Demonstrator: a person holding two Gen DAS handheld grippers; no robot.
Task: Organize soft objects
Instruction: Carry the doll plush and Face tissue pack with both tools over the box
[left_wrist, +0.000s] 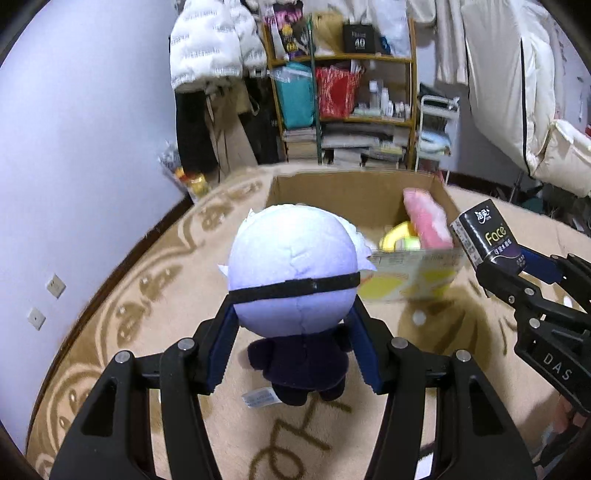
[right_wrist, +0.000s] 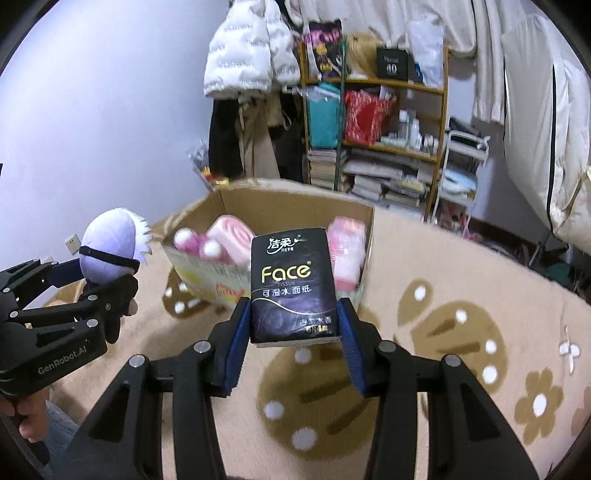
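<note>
My left gripper (left_wrist: 293, 325) is shut on a plush doll (left_wrist: 295, 266) with a pale lilac head, a black band and a dark body, held up above the carpet; the doll (right_wrist: 110, 254) and the left gripper (right_wrist: 92, 291) also show at the left of the right wrist view. My right gripper (right_wrist: 294, 325) is shut on a black "Face" tissue pack (right_wrist: 291, 284), which stands upright between the blue pads; the pack (left_wrist: 484, 232) appears at the right of the left wrist view. Ahead on the carpet sits an open cardboard box (left_wrist: 351, 188) (right_wrist: 280, 201) holding pink soft items (right_wrist: 229, 240).
A beige carpet with brown patterns (right_wrist: 461, 332) covers the floor. Behind the box stand a wooden shelf (left_wrist: 347, 99) full of bags, books and bottles, hanging jackets (left_wrist: 214, 48), and a white rack (right_wrist: 461, 166). A lilac wall (left_wrist: 81, 147) runs along the left. A hand (right_wrist: 22, 417) grips the left handle.
</note>
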